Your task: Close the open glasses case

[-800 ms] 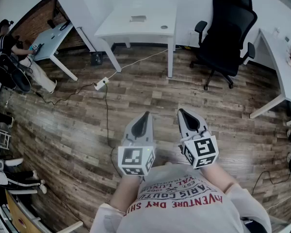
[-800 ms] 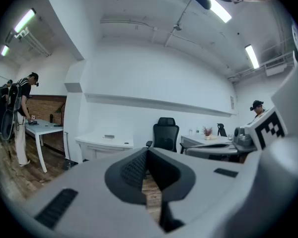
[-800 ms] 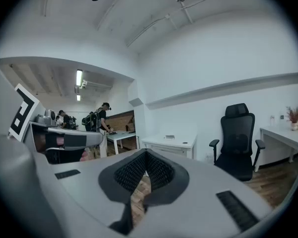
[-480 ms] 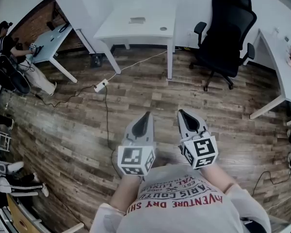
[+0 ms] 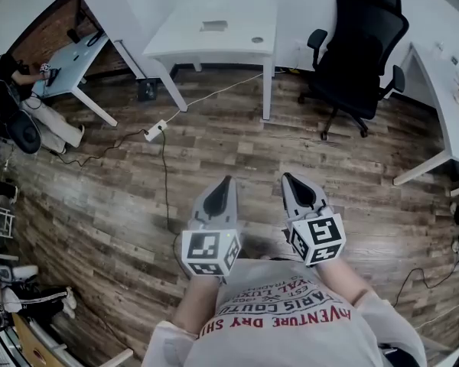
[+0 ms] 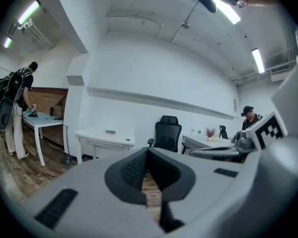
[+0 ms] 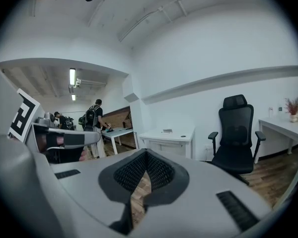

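Observation:
No glasses case can be made out for certain. A small grey flat object (image 5: 213, 26) and a small round thing (image 5: 257, 40) lie on the white desk (image 5: 222, 48) far ahead; that desk also shows in the left gripper view (image 6: 97, 134) and the right gripper view (image 7: 175, 134). My left gripper (image 5: 228, 182) and right gripper (image 5: 286, 177) are held side by side close to the person's chest, above the wooden floor. Each is shut with its tips together and holds nothing, as its own view confirms for the left gripper (image 6: 148, 150) and the right gripper (image 7: 147, 152).
A black office chair (image 5: 359, 52) stands right of the white desk. Another white desk (image 5: 447, 102) lines the right wall. A power strip (image 5: 154, 131) with cables lies on the floor at left. A person (image 5: 4, 82) stands at a far-left desk (image 5: 69, 60).
The head view has shifted slightly, so the far-left person sits nearer the frame edge. Both grippers stay shut and almost where they were.

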The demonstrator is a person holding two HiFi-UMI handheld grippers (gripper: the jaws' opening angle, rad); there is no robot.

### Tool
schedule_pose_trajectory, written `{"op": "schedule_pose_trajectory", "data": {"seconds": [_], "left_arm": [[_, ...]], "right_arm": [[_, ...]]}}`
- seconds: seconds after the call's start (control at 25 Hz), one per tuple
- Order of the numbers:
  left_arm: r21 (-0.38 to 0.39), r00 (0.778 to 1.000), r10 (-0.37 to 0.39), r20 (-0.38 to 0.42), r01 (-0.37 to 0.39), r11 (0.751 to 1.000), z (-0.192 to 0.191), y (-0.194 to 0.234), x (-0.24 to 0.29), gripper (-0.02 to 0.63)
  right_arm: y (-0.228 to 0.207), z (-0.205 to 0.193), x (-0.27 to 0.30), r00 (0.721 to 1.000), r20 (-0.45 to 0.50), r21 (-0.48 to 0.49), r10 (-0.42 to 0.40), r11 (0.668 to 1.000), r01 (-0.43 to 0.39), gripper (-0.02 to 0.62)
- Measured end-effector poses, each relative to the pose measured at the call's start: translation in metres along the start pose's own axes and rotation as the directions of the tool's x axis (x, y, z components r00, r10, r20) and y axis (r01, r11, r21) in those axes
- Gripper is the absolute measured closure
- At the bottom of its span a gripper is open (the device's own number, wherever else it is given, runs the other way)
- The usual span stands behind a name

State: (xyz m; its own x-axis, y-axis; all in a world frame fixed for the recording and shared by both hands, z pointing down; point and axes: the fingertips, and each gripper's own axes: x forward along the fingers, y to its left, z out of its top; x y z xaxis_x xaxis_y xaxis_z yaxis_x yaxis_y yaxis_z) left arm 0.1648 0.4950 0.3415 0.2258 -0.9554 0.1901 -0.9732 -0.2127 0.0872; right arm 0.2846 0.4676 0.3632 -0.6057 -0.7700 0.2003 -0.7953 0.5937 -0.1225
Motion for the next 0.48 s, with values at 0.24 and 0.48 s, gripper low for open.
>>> {"op": "schedule_pose_trajectory", "data": {"seconds": [0.24,0.48], "left_arm": [[-0.022,1.0,-0.005,-0.019,0.004,1.0,-0.006,0.045,0.036,0.601],[-0.03,0.998,-0.059,-0.013,0.059,0.998,0.02,0.108,0.101,0.601]], "right_arm": [[-0.004,-0.001,0.052,1.0,-0.022,0.018,-0.009,1.0,0.009,0.588],[-0.009,0.02,0.131,0.998,-0.033,0.017,-0.06,0.998,0.06,0.588]]}}
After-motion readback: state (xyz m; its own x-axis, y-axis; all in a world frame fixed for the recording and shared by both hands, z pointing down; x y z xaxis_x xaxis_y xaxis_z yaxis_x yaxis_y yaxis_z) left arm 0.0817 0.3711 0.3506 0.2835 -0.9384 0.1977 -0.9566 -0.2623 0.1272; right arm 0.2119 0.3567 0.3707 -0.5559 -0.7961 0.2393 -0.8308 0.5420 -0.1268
